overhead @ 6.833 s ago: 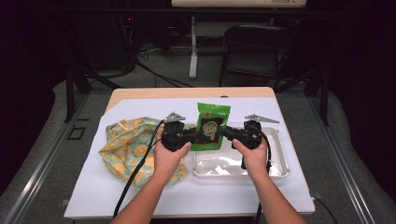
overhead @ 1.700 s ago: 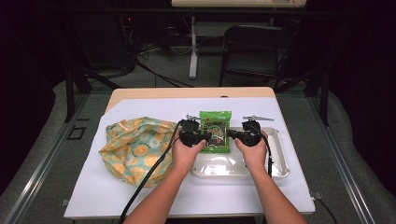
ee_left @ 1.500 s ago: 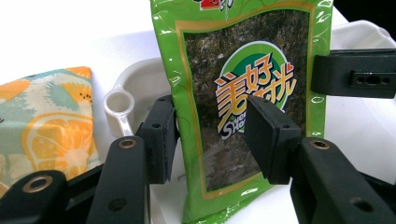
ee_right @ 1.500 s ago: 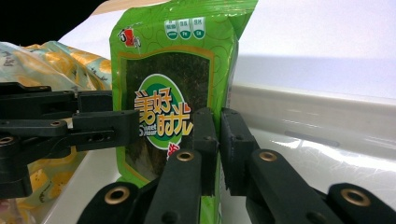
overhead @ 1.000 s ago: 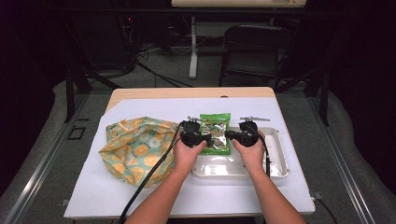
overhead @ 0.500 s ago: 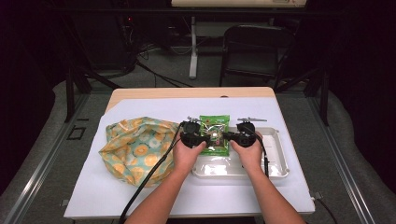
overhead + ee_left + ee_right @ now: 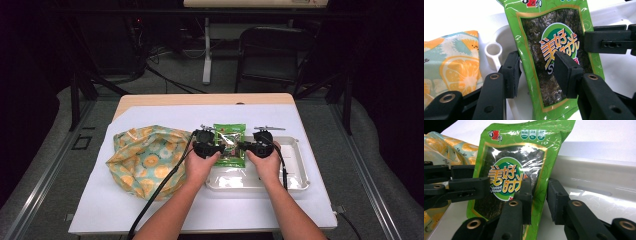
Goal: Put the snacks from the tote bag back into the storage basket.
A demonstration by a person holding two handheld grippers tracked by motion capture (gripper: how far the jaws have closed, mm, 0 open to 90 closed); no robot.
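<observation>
A green seaweed snack packet [image 7: 230, 131] leans over the left part of a white plastic tray [image 7: 296, 165]. My left gripper [image 7: 220, 148] is at the packet's left edge and my right gripper [image 7: 243, 146] at its right edge. In the left gripper view the jaws [image 7: 537, 72] stand apart, one in front of the packet [image 7: 554, 32] and one behind it. In the right gripper view my gripper [image 7: 539, 192] also shows a gap, straddling the packet's [image 7: 509, 165] lower right edge. Each view shows the other gripper [image 7: 610, 40] [image 7: 461, 186] at the packet's opposite side.
A cloth bag with an orange-slice print [image 7: 145, 160] lies left of the tray on the white table cover [image 7: 100, 215]. A white plastic scoop [image 7: 493, 51] lies by the tray's left end. Two small metal tools [image 7: 269, 128] lie behind the grippers.
The packet has come down from upright above the table toward the tray. Both hands have drawn closer together and slightly toward the person.
</observation>
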